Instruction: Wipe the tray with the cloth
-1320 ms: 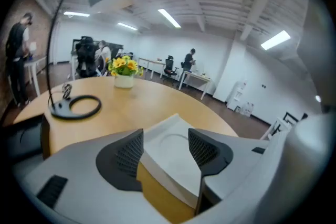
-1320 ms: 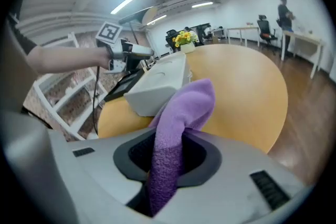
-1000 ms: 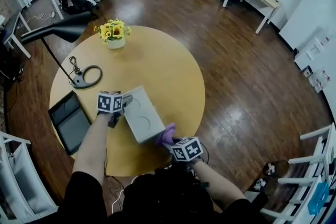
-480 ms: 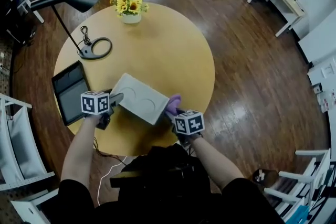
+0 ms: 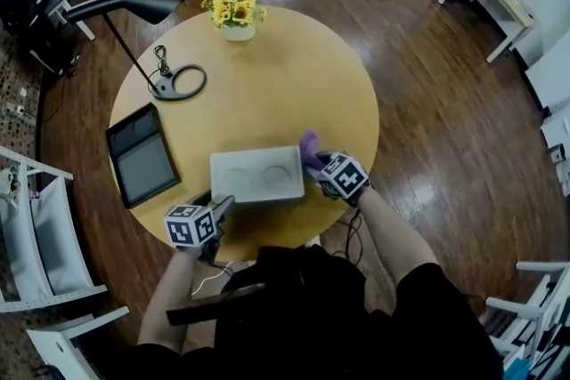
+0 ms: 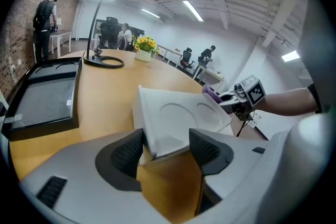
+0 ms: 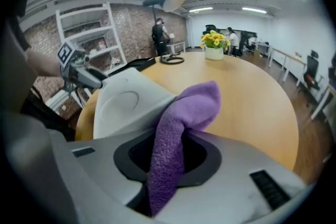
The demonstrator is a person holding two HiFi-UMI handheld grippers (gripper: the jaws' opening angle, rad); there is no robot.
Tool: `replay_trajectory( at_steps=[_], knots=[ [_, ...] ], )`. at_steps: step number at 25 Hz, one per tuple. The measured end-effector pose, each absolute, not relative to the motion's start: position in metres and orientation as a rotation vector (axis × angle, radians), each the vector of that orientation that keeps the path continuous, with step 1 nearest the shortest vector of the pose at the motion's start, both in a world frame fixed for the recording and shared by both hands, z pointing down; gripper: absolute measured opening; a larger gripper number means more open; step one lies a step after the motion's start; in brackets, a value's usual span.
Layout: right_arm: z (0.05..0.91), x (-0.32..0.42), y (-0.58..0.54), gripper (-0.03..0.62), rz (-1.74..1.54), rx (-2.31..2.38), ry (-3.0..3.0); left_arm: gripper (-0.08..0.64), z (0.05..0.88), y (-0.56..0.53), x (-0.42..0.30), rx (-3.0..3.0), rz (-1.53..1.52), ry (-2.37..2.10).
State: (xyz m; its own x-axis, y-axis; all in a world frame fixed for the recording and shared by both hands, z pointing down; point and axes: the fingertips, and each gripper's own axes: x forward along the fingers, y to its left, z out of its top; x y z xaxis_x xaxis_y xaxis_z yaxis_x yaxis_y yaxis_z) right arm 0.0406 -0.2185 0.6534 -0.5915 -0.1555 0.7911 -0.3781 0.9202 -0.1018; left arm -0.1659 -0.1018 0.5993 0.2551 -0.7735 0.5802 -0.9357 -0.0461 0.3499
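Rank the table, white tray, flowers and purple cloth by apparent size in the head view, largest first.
Largest to smallest:
1. table
2. white tray
3. flowers
4. purple cloth, only partly visible

Tray (image 5: pixel 256 174): white, rectangular, rounded corners, two shallow round recesses side by side in top face. Lies lengthwise across near edge of round wooden worktop (image 5: pixel 267 93). Near left corner sits between my left fingers (image 6: pixel 128 152), pads closed on it. Whether it rests flat, cannot tell.

Cloth (image 5: pixel 310 147): purple, fleecy, bunched into thick fold. Pinched between my right fingers (image 7: pixel 205 157), free end sticking out past tips, at tray's right end.
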Motion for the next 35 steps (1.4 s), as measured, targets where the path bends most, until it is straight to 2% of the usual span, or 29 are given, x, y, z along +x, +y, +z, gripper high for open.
replay_trajectory(
  at_steps=[5, 17, 23, 30, 35],
  knots=[
    [0.667, 0.049, -0.18, 0.086, 0.018, 0.209, -2.127, 0.272, 0.603, -0.103, -0.173, 1.831, 0.285, -1.569],
    [0.656, 0.064, -0.129, 0.086, -0.075, 0.083, -2.178, 0.249, 0.615, -0.111, -0.179, 1.786, 0.294, -1.503],
    [0.654, 0.072, -0.12, 0.086, -0.021, 0.1, -2.204, 0.253, 0.615, -0.114, -0.181, 1.721, 0.187, -1.535],
    [0.662, 0.068, -0.135, 0.083, 0.196, 0.362, -2.242, 0.256, 0.607, -0.11, -0.179, 1.618, 0.048, -1.616],
    [0.646, 0.068, -0.19, 0.081, 0.314, 0.651, -2.259, 0.256, 0.605, -0.096, -0.162, 1.545, -0.061, -1.612]
  ],
)
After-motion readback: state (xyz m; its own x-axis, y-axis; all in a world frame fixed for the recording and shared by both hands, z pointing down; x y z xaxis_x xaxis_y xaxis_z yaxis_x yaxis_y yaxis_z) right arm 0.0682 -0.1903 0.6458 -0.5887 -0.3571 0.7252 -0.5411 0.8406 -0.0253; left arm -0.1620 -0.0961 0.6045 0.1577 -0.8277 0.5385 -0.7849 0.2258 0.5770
